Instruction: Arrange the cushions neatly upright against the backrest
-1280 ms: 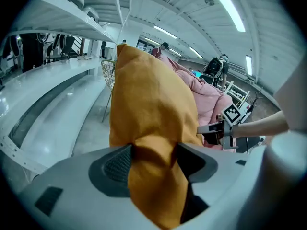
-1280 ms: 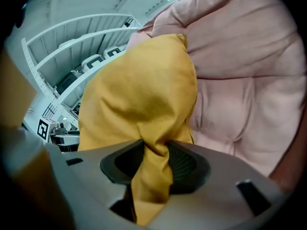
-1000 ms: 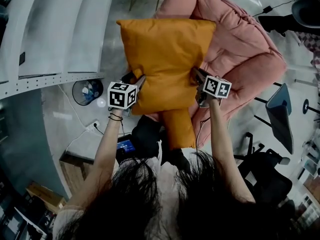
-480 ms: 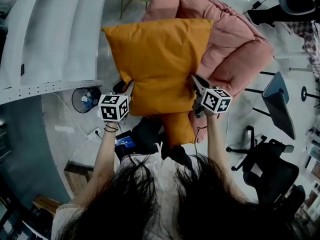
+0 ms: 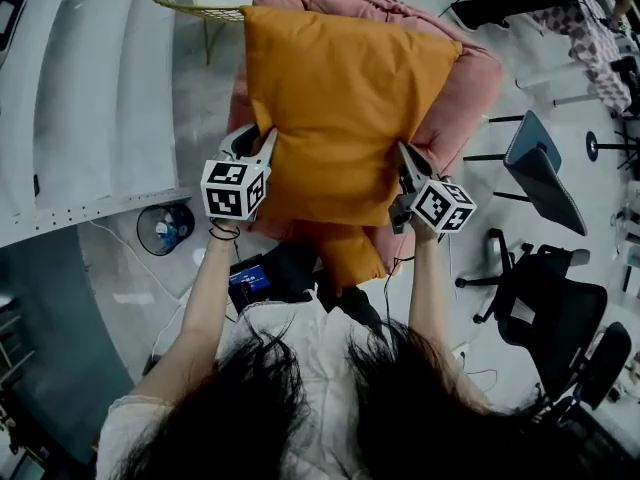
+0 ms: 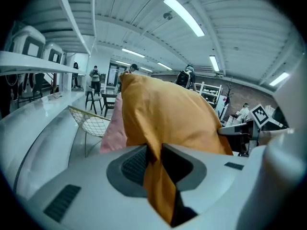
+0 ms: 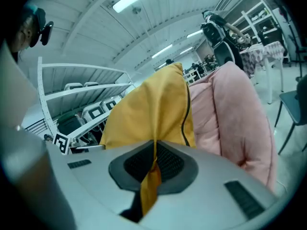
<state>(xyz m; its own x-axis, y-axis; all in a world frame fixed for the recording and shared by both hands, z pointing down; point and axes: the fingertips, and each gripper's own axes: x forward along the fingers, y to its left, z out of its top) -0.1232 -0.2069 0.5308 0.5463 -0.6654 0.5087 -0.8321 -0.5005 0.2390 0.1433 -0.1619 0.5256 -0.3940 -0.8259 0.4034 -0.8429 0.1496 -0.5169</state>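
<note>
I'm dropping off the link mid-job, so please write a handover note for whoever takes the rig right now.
Left tool: jaws closing on the left edge of the large orange cushion, with fabric between them.
Right tool: shut on the same cushion's right edge.
Position: the cushion is held up over the pink padded chair, not yet set against its backrest.
Second orange cushion: lower, by the chair's near edge, in neither tool.
Left to do: seat the held cushion upright against the backrest and release it, then probably stand the second one beside it.
</note>
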